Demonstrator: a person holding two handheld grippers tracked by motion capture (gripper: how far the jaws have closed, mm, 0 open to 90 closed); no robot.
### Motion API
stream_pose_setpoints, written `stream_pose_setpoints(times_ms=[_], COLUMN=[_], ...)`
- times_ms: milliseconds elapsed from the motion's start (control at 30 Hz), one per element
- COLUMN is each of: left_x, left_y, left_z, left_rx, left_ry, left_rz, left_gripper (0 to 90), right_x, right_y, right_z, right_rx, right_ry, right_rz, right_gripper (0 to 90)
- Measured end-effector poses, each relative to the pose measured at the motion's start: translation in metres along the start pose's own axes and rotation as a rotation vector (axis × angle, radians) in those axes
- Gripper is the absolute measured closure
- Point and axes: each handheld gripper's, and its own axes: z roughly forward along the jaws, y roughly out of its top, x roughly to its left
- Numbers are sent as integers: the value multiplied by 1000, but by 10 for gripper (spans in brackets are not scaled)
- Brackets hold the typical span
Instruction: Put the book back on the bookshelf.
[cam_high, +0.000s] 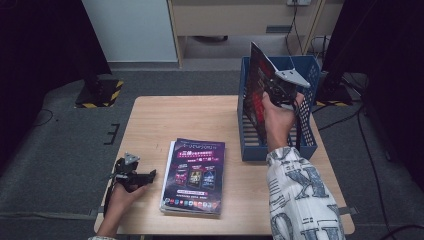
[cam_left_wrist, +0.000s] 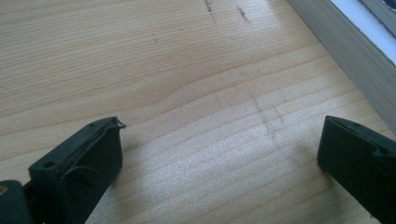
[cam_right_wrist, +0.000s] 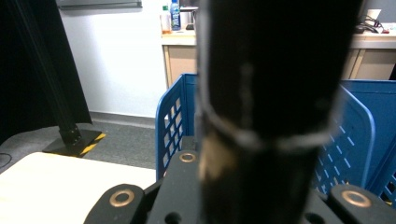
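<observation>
The rack (cam_high: 248, 145) stands at the table's (cam_high: 150, 120) right edge, with bare wood between it and the stack (cam_high: 194, 176) near the front edge. The right gripper (cam_high: 274, 90) pinches 1 magazine (cam_high: 257, 92) upright over the rack's left slot. The left gripper (cam_high: 145, 176) rests beside the stack, jaws spread wide and holding nothing. The left gripper view shows the stack's page edges (cam_left_wrist: 345, 51) close by; the right gripper view shows the magazine (cam_right_wrist: 271, 93) as a dark blur against the rack's walls (cam_right_wrist: 173, 121).
</observation>
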Motion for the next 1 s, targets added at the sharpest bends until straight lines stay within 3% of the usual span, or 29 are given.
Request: stream_pose_setpoints(times_ms=[200, 367, 1000], left_x=[0, -1, -1], left_y=[0, 0, 1], left_z=[0, 0, 0], left_rx=[0, -1, 4], left_ry=[-1, -3, -6], left_rz=[1, -1, 8], left_gripper=[0, 0, 0], right_x=[0, 3, 5], right_y=[-6, -16, -51], right_z=[3, 7, 17], right_rx=[-15, -7, 31], right_ry=[-2, -1, 13], right_rz=[4, -18, 3], right_gripper=[865, 866, 864])
